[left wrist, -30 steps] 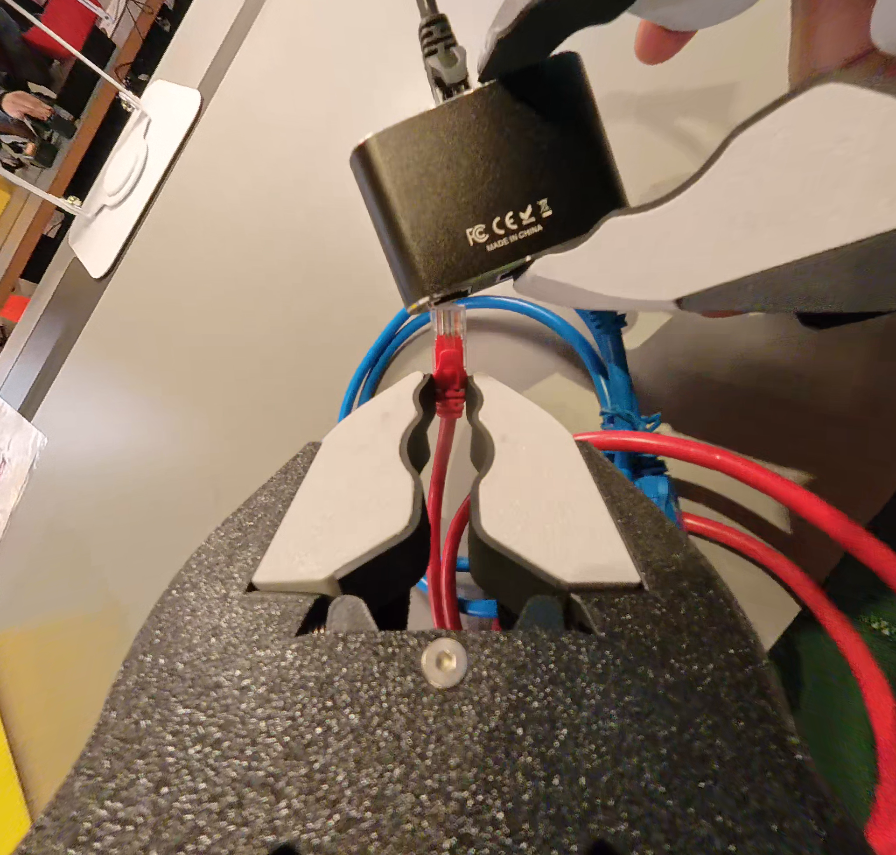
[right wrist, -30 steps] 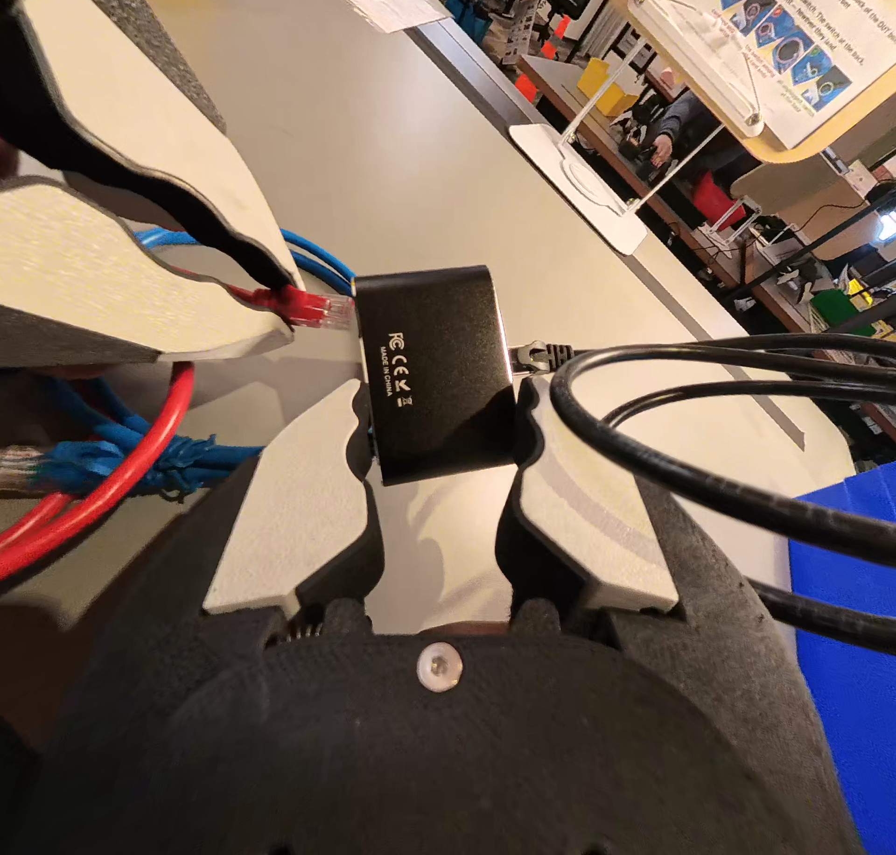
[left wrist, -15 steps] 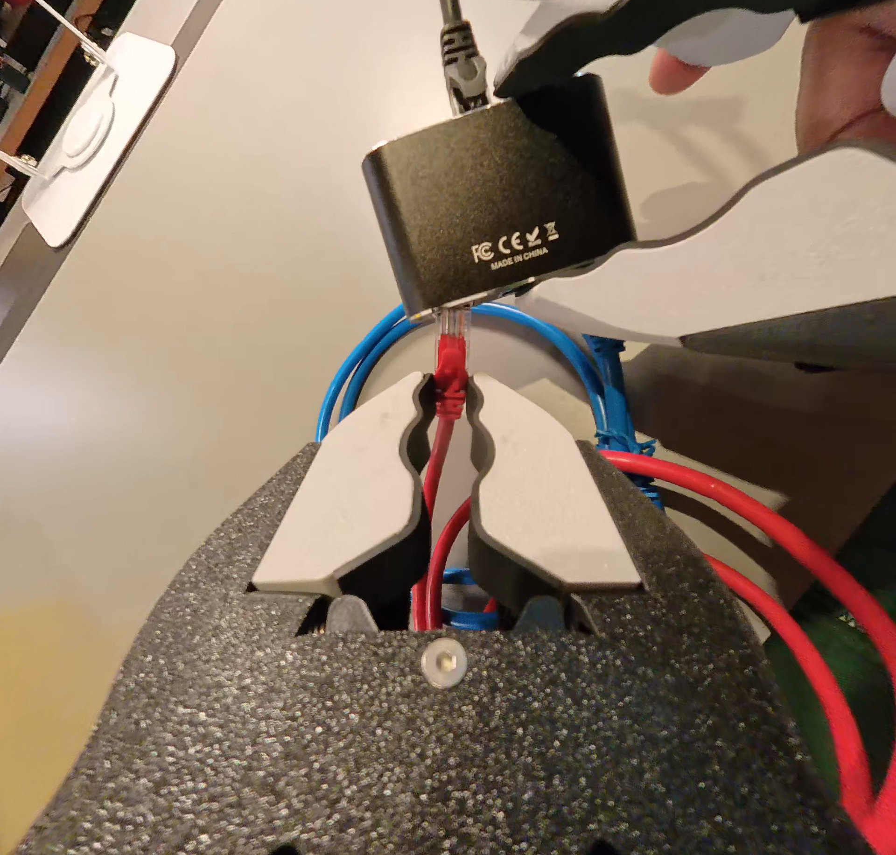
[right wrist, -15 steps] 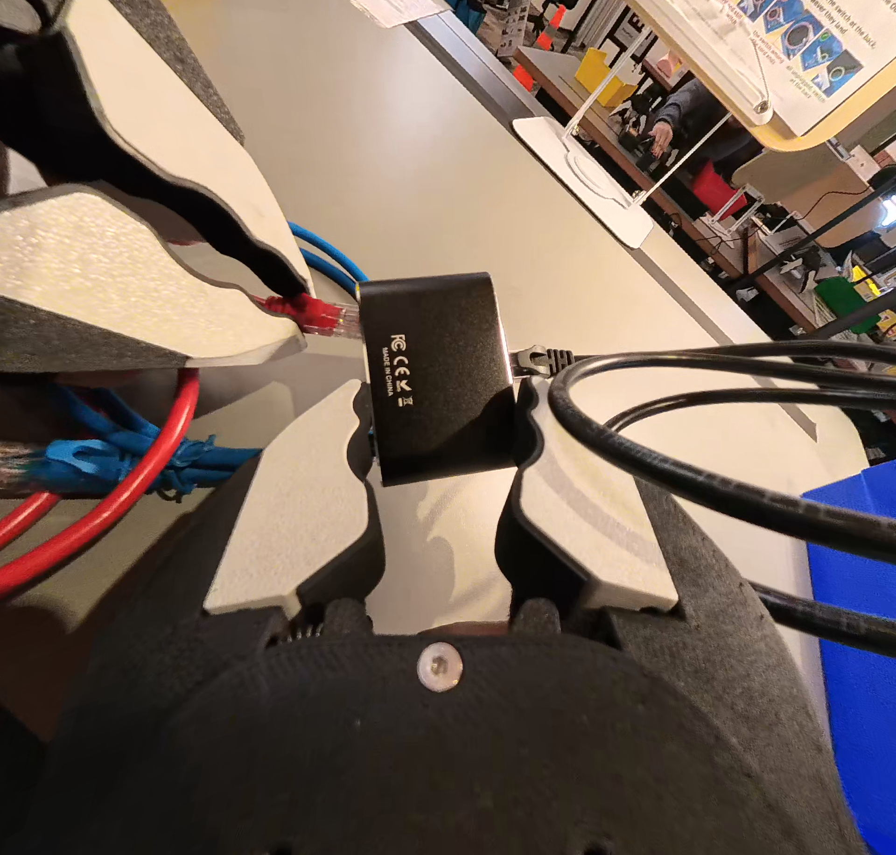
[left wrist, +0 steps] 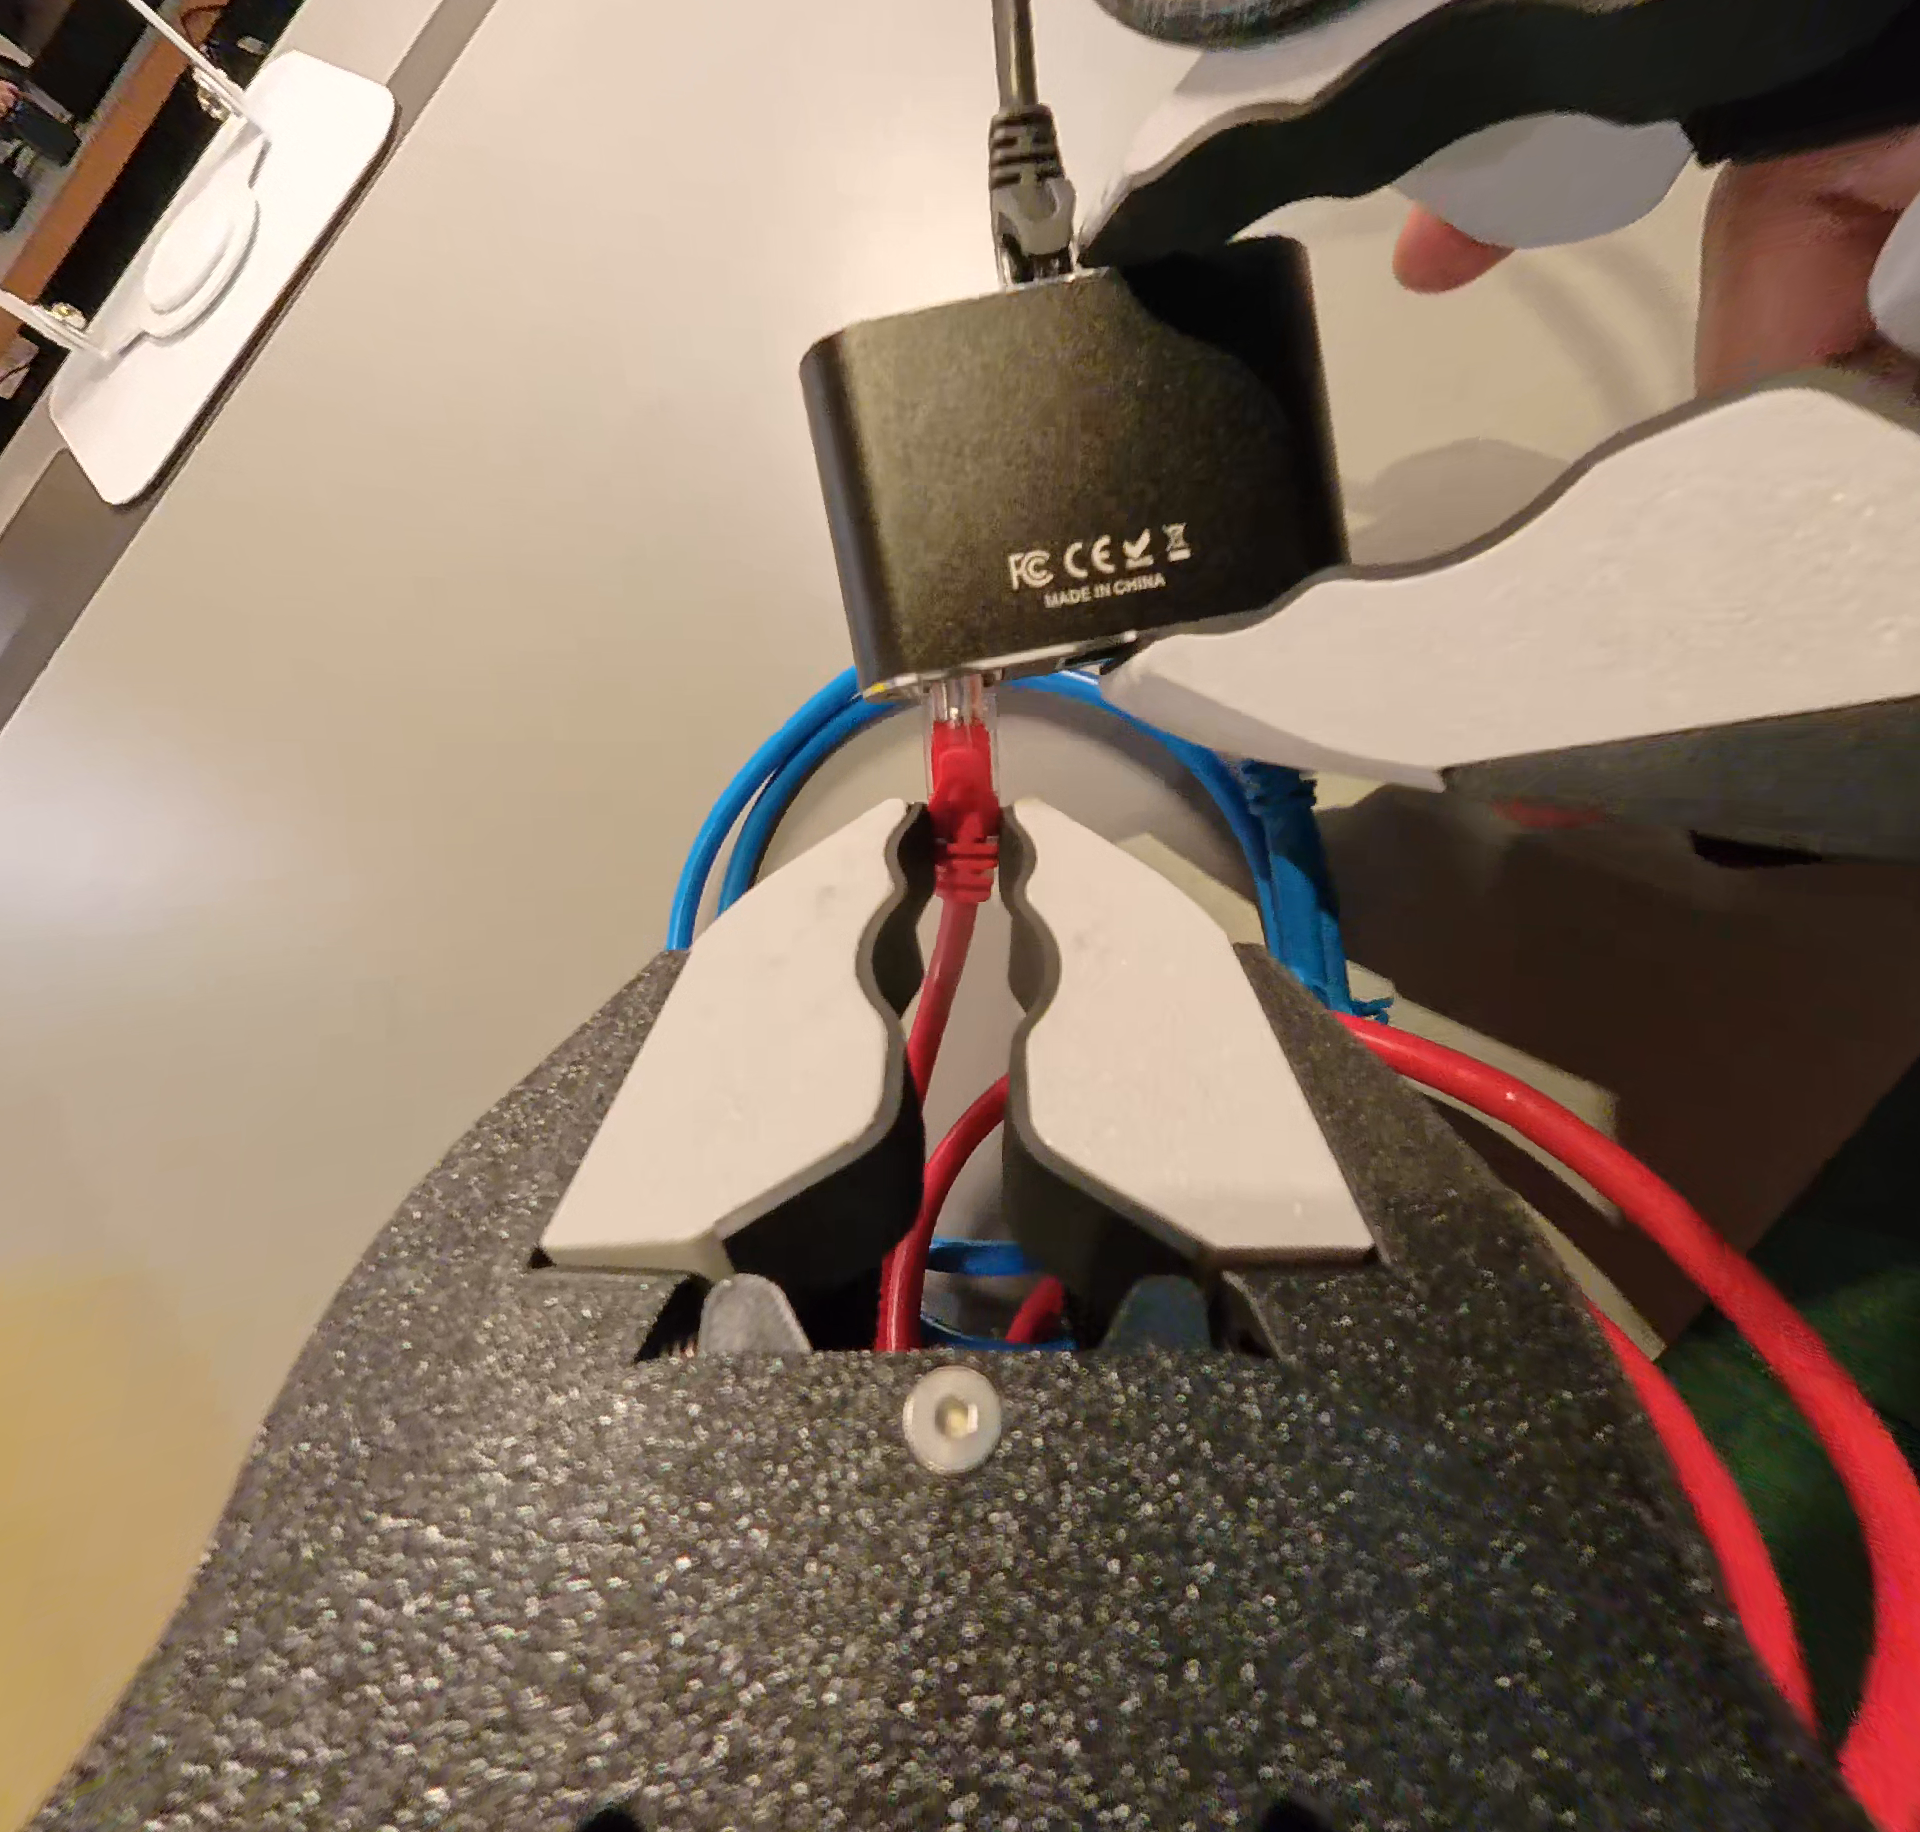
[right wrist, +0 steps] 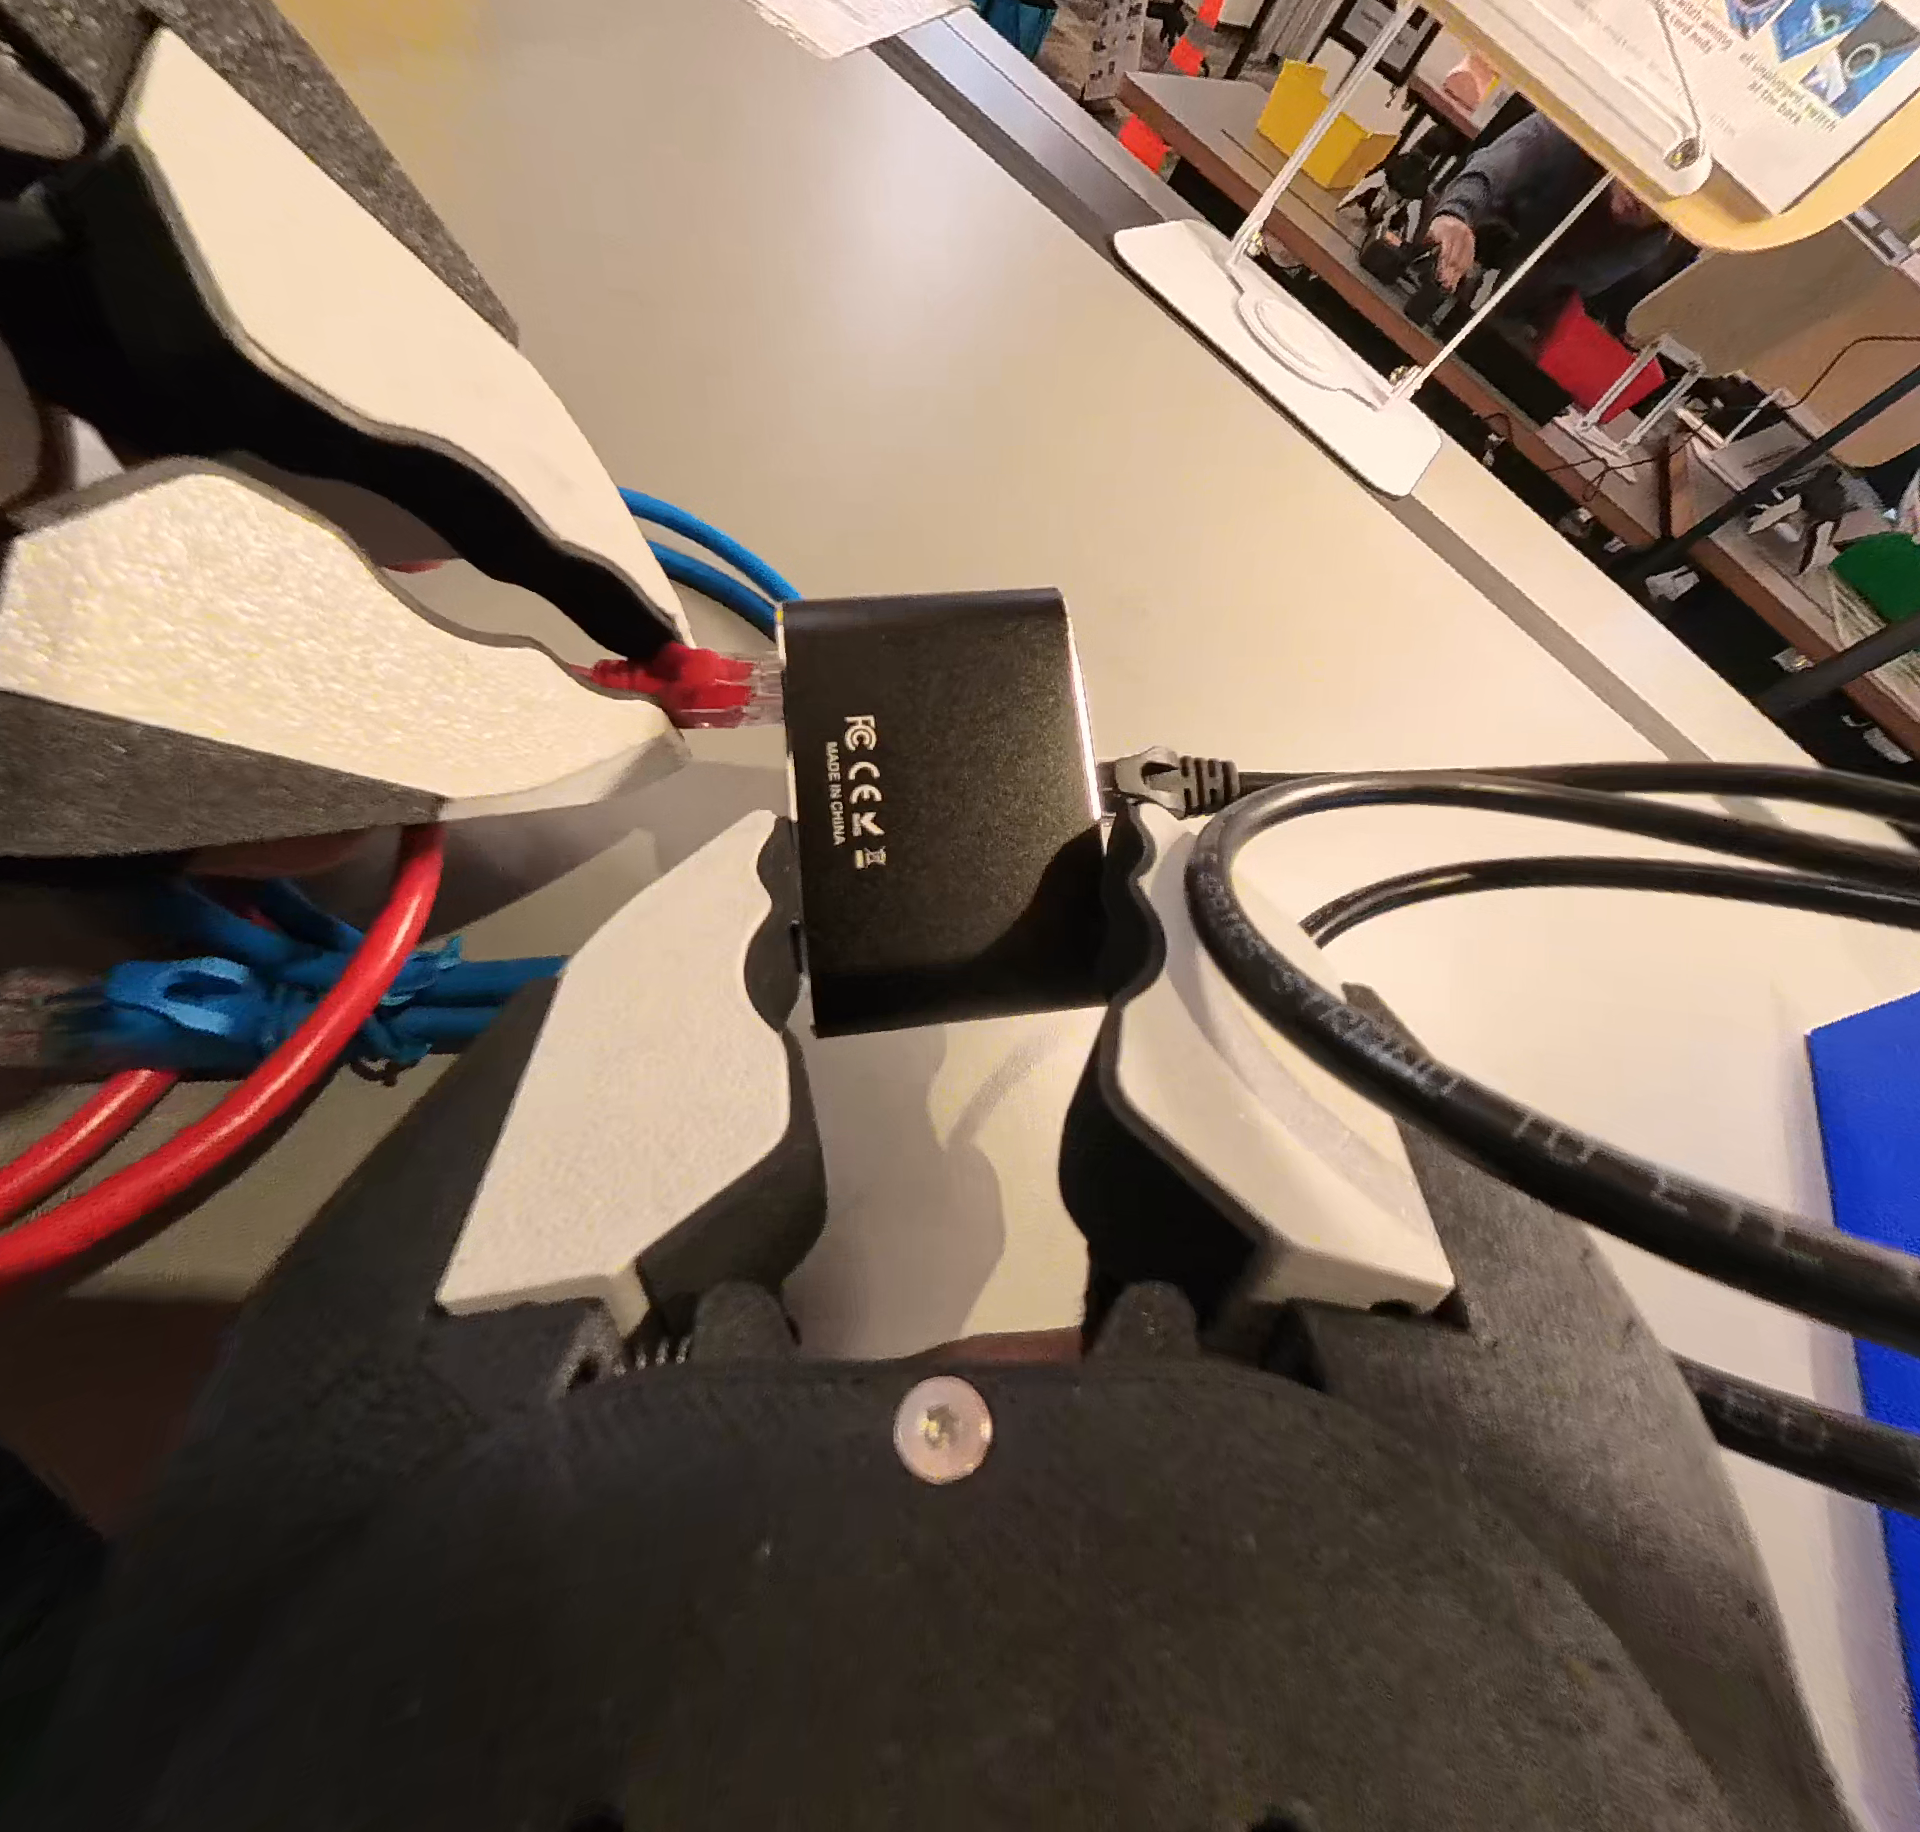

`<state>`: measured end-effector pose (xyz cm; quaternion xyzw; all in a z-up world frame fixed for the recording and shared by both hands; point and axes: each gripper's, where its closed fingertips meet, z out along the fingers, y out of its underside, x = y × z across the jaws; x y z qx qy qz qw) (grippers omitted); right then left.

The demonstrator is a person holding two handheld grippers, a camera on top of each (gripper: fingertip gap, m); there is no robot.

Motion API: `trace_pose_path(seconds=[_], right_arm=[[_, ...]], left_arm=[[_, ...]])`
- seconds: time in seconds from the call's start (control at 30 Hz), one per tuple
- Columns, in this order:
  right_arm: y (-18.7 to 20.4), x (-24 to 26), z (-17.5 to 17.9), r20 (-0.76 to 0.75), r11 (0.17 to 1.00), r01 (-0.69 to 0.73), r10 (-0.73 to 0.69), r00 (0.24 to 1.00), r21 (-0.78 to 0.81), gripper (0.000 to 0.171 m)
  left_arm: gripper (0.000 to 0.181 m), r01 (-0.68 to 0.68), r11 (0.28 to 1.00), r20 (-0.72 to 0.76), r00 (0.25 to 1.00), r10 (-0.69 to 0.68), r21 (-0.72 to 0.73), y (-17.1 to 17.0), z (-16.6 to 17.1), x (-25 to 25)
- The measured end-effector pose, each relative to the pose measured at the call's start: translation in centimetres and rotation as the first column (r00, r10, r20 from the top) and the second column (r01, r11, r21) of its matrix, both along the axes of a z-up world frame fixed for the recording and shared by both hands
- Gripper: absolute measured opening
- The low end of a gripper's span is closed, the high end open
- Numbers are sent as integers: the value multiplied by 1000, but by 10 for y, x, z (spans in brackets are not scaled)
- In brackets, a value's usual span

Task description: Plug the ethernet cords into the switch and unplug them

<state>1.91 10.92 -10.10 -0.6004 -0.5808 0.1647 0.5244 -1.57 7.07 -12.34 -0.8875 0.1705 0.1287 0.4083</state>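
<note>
My right gripper (right wrist: 940, 883) is shut on the small black switch (right wrist: 935, 806) and holds it above the table; the switch also shows in the left wrist view (left wrist: 1070, 473). My left gripper (left wrist: 961, 837) is shut on the red ethernet cord's plug (left wrist: 961, 795), whose clear tip sits in a port on the switch's near side. From the right wrist view the red plug (right wrist: 707, 686) enters the switch's left side. A black cord (right wrist: 1174, 774) is plugged into the opposite side. A coiled blue cord (left wrist: 727, 826) lies on the table beneath.
A white stand base (right wrist: 1278, 348) with a clear sign holder sits near the table's far edge. A blue bin (right wrist: 1870, 1159) is at the right. Loops of black cable (right wrist: 1455, 1086) drape over my right gripper. A person's fingers (left wrist: 1455, 244) show by the right gripper.
The red plug has gone from just outside the port to partly inside the switch. The switch and right gripper have stayed almost still.
</note>
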Motion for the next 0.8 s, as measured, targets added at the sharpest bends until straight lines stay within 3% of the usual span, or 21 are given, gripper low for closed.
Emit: trace_pose_path(seconds=[0.2,0.67,0.8], right_arm=[[-3,-1,4,25,996,-43,41,999,74,57],[-11,-5,5,27,988,-140,139,990,72,56],[-9,-5,2,-7,985,-172,172,985,-11,55]], left_arm=[[12,-5,1000,12,1000,5,2,0,1,0],[12,-28,1000,5,1000,28,1,2,0,-5],[13,18,1000,54,998,-19,12,1,2,-3]])
